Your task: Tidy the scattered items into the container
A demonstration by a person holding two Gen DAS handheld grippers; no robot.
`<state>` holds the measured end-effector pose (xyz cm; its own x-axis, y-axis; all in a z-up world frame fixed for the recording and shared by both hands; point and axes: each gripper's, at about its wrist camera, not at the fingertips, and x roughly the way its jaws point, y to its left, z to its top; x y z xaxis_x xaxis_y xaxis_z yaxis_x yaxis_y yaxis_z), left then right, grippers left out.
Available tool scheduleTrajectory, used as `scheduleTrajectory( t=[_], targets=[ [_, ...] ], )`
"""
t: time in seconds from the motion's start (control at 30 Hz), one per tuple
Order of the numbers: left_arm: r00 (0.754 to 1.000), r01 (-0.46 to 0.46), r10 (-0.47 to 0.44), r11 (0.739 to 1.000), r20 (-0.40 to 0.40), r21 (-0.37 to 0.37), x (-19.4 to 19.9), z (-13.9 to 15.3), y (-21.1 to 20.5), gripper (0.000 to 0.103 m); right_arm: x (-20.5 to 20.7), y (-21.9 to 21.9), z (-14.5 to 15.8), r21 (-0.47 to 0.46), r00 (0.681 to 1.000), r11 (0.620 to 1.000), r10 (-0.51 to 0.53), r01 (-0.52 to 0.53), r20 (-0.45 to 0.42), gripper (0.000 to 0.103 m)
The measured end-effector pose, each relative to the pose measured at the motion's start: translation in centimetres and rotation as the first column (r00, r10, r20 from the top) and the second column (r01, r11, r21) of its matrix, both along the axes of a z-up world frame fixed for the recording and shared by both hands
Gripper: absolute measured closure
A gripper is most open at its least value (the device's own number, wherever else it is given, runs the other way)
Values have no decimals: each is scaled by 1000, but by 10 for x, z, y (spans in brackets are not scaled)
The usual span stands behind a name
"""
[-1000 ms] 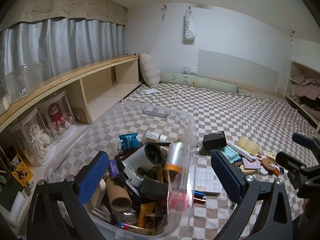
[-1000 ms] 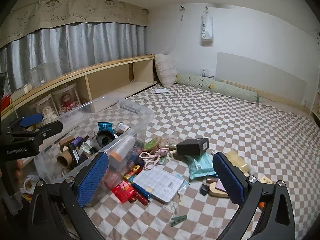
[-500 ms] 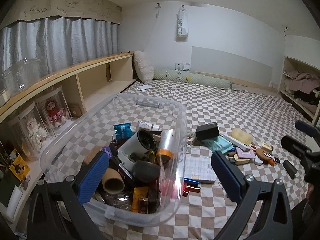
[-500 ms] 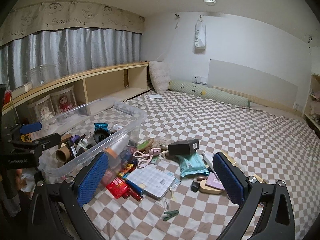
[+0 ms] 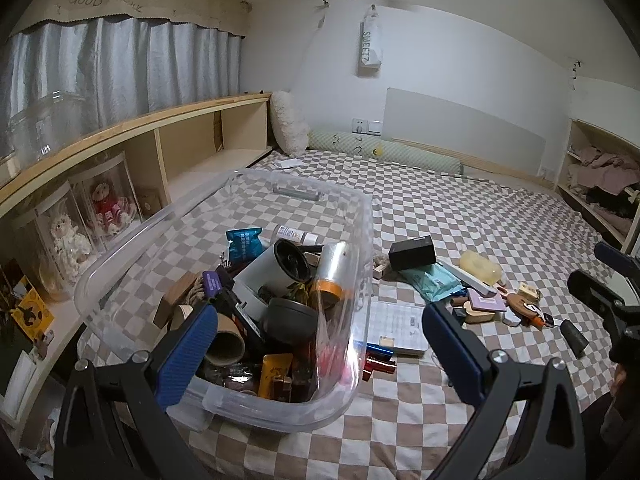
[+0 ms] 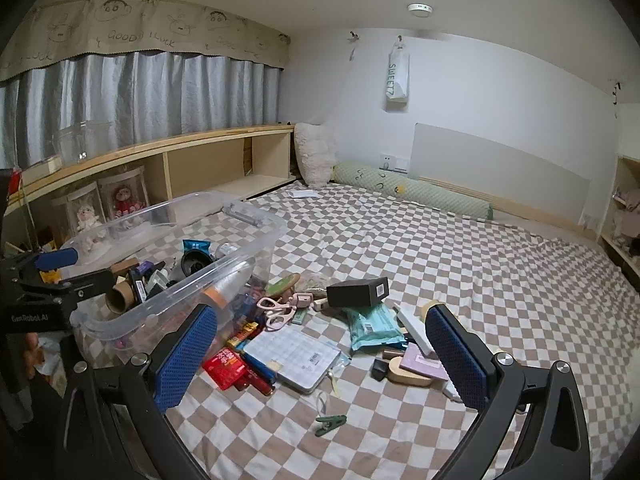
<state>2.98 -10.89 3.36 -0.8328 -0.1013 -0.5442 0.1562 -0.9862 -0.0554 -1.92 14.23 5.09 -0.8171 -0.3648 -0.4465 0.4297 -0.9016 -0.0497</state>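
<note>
Two grippers: both stood with jaws spread wide and nothing between the blue pads.
Left gripper [image 5: 320, 354]: held above the near end of the container, at lower centre of the left wrist view; seen too at the left edge of the right wrist view [image 6: 60, 268].
Right gripper [image 6: 322, 354]: held over the loose items, at lower centre of its own view.
Container [image 5: 362, 240]: clear plastic bin on the checkered bedspread [image 6: 500, 280], centre left in both views, already heaped with things, among them a cardboard tube [image 5: 226, 346] and a blue packet [image 5: 242, 244].
Scattered items: on the bedspread just right of the bin.
Black box [image 6: 357, 292]: at mid-frame, resting partly on a teal pouch [image 6: 374, 326].
Pink scissors [image 6: 276, 310]: left of the box, near the bin wall.
Gridded case [image 6: 294, 354]: lower centre, with red packets [image 6: 228, 364] touching its left side.
Green clip [image 6: 330, 424]: alone, low in the frame.
Wooden shelf [image 5: 120, 132]: upper left, dolls in clear cases below.
</note>
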Motion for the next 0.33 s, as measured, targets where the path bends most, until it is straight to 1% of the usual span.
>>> scheduleTrajectory(
  t=[0.33],
  targets=[
    [1000,0,0,1000,-9,-11,2,0,-1,0,1,0,0,3,1000,1000,2,-2,0,0]
  ],
)
